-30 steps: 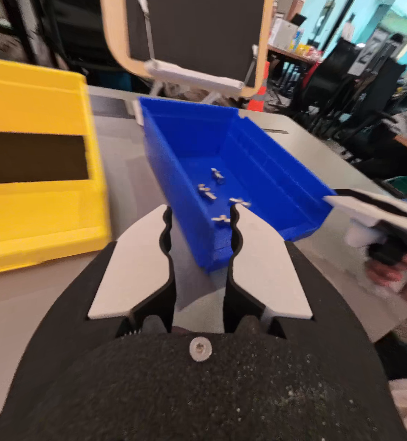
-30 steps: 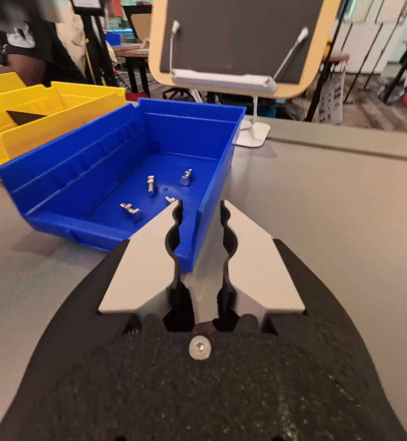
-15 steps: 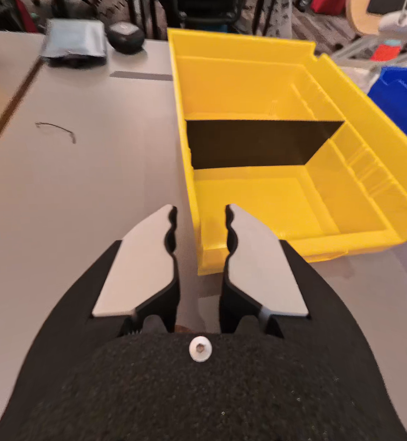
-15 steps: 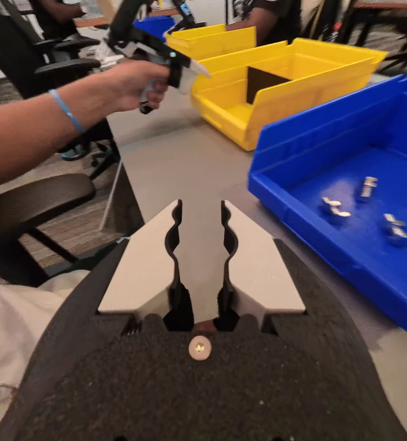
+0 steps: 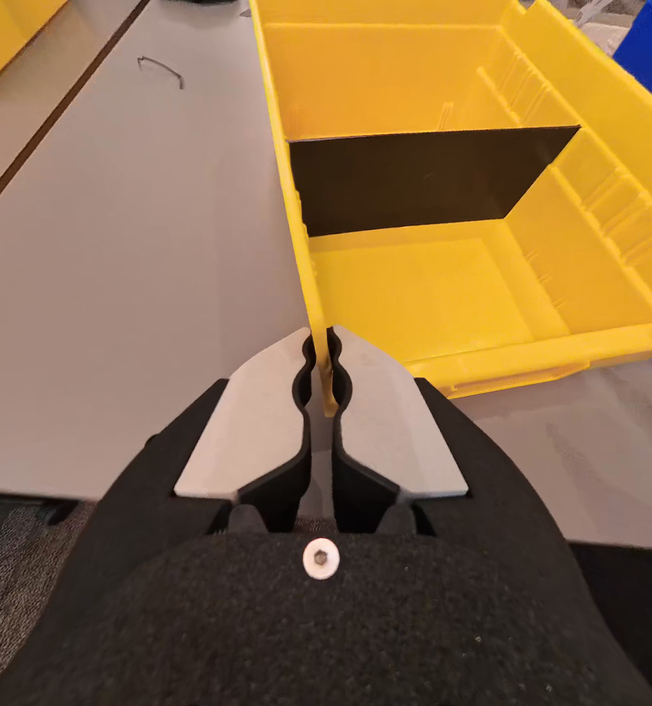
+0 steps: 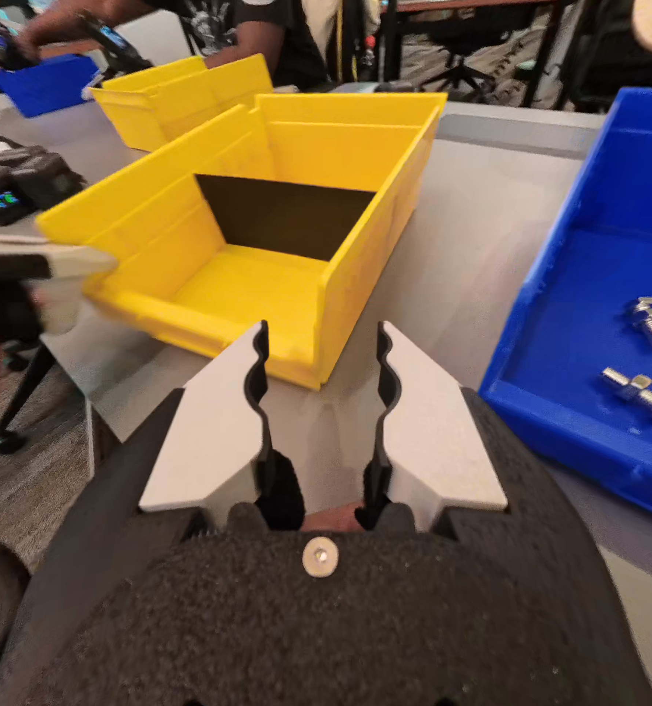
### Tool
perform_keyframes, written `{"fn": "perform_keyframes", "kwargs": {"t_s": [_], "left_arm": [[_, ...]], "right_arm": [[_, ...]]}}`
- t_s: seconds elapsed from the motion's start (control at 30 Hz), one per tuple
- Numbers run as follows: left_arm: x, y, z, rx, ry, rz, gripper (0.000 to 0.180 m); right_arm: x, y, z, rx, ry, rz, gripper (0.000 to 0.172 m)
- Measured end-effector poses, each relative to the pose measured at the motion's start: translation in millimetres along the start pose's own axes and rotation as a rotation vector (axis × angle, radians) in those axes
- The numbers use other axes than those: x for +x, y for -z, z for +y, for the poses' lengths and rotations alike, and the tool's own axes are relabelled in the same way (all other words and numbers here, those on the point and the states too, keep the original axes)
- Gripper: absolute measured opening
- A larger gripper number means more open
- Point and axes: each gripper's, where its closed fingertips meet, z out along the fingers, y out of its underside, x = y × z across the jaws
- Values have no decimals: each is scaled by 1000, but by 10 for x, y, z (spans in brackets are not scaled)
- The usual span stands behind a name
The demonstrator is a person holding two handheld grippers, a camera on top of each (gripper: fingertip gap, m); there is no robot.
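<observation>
Grey counter [image 5: 125,267] in a busy workroom; chairs, desks and another person's arms at the far side.

Nearest, left gripper [image 5: 320,338]: jaws nearly together, pads pressed on either face of the side wall of the yellow bin [image 5: 450,305], at the bin's near corner by the counter's near edge. The wall stands in the narrow slot between the fingers [image 5: 263,401], so the bin is gripped there.

Right gripper [image 6: 322,328]: jaws wide apart, nothing between them but bare counter. It hovers just short of the same bin's other near corner [image 6: 324,344]; no contact seen.

Yellow bin: both compartments look empty, split by a black divider [image 5: 424,179].

Just right of it, apart from it, the blue bin [image 6: 584,305] holds several small metal bolts [image 6: 649,324] loose on its floor.

Further back, a second yellow bin [image 6: 179,95] and another blue bin [image 6: 45,84].
</observation>
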Motion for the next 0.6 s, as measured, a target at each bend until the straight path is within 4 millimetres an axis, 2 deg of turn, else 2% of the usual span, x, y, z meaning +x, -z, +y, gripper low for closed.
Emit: {"fn": "perform_keyframes", "kwargs": {"t_s": [0.03, 0.1, 0.17, 0.23, 0.3, 0.4, 0.47, 0.53, 0.6], "left_arm": [[7, 90, 56, 6, -2, -8, 5], [23, 239, 148, 18, -1, -13, 5], [50, 371, 226, 24, -23, -7, 6], [65, 553, 194, 82, -55, -18, 6], [78, 759, 89, 140, -115, -71, 4], [188, 1004, -136, 197, -142, -100, 3], [316, 1121, -358, 254, -157, -106, 4], [544, 1241, -683, 324, -197, -112, 3], [898, 1335, -1095, 408, -228, -79, 4]], "right_arm": [[-49, -42, 23, -14, -30, 17, 55], [-155, -70, 38, -26, -71, 28, 29], [-74, -36, 3, -10, -59, 137, 7], [-138, 28, -88, 25, -16, 122, 6], [-206, 159, -262, 83, 40, 125, 6], [-192, 373, -543, 133, 79, 152, 5], [-105, 522, -789, 196, 99, 162, 5], [84, 743, -1098, 270, 111, 197, 5], [394, 1033, -1435, 346, 97, 239, 5]]}}
